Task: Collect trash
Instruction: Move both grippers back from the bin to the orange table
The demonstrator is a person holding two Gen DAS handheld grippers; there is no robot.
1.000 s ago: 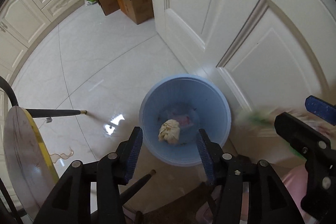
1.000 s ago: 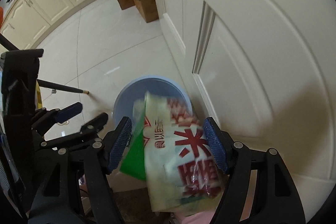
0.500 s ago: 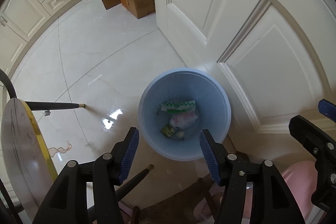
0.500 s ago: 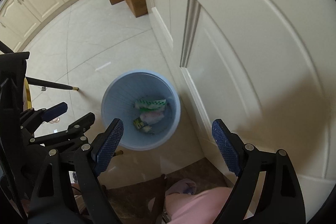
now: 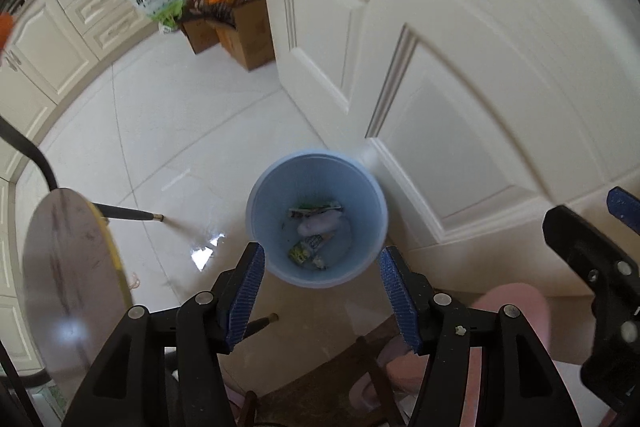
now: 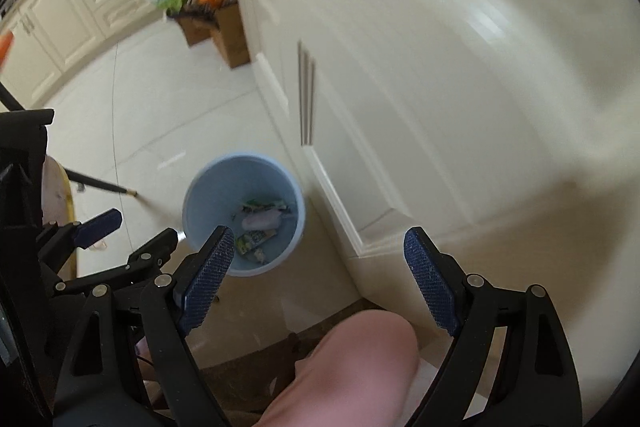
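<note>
A light blue bin (image 5: 272,211) stands on the tiled floor beside a white door. Wrappers and a crumpled bag (image 5: 318,225) lie at its bottom. High above the bin hangs my left gripper (image 5: 319,250), open, with nothing between its blue pads. At the right edge of the left wrist view my right gripper (image 5: 592,213) is partly cut off. In the right wrist view the bin (image 6: 204,211) with the trash (image 6: 260,223) sits lower left. There my right gripper (image 6: 320,233) is open wide and empty, and my left gripper (image 6: 142,227) shows at the left, also open.
The white panelled door (image 5: 460,87) rises just right of the bin. Cardboard boxes (image 5: 244,31) with food bags stand by cream cabinets (image 5: 80,7) at the back. A round tabletop (image 5: 68,275) with black legs is at the left. A pink-clad knee (image 6: 360,359) and a brown seat lie below.
The printed bag left my right gripper and now lies in the bin over the paper ball. The right jaws spread wider. Both grippers rose, so the bin looks smaller.
</note>
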